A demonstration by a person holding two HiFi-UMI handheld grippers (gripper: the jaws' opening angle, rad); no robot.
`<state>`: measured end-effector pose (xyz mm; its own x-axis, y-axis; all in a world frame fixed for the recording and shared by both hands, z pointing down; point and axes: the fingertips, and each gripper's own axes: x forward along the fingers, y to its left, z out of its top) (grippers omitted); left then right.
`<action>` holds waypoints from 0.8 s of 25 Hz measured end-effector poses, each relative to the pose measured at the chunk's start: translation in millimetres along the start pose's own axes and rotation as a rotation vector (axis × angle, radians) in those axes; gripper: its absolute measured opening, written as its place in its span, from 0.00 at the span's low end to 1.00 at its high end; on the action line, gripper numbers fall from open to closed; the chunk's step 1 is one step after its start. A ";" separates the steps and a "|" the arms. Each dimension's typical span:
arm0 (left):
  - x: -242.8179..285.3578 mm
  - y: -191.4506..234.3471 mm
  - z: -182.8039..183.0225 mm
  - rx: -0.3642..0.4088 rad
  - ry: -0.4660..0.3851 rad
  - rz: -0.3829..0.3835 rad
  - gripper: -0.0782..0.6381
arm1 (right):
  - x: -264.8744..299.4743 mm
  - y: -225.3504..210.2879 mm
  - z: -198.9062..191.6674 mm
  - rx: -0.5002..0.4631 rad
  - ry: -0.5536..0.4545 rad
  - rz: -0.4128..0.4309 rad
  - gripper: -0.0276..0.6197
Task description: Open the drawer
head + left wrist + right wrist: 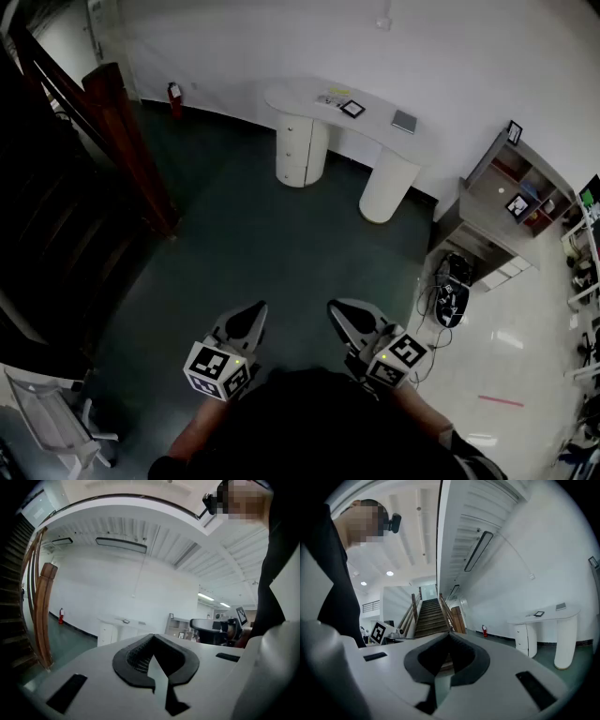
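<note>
Both the left gripper [247,321] and the right gripper [346,316] hang with jaws together and empty, well apart from the seemingly shut drawer [296,141] under the bench [375,129] end, so the whole task is left.

table [300,98]: white
floor [262,234]: dark green
fire extinguisher [174,98]: red
stair rail [127,141]: reddish brown
left gripper [251,314]: white, black-and-white square markers
right gripper [339,312]: the same

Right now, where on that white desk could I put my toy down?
The white desk's left rounded end is bare, and so is the strip between the black frame and the grey pad. The green floor ahead is wide open. It is crowded by the cables beside the shelves.
</note>
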<state>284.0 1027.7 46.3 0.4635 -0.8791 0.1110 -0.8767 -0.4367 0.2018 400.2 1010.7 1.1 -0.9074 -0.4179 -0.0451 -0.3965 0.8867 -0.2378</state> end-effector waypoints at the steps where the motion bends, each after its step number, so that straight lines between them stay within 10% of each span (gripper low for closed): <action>1: -3.0 2.5 -2.2 -0.001 0.001 0.001 0.12 | 1.1 2.6 -4.3 -0.002 0.002 0.000 0.07; 20: 83.2 37.5 14.0 0.015 -0.006 -0.075 0.12 | 54.9 -58.4 -2.6 0.014 -0.007 -0.007 0.07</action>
<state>287.9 935.5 49.5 0.5268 -0.8452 0.0900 -0.8415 -0.5038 0.1948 373.2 936.5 15.0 -0.9037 -0.4253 -0.0501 -0.4006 0.8809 -0.2522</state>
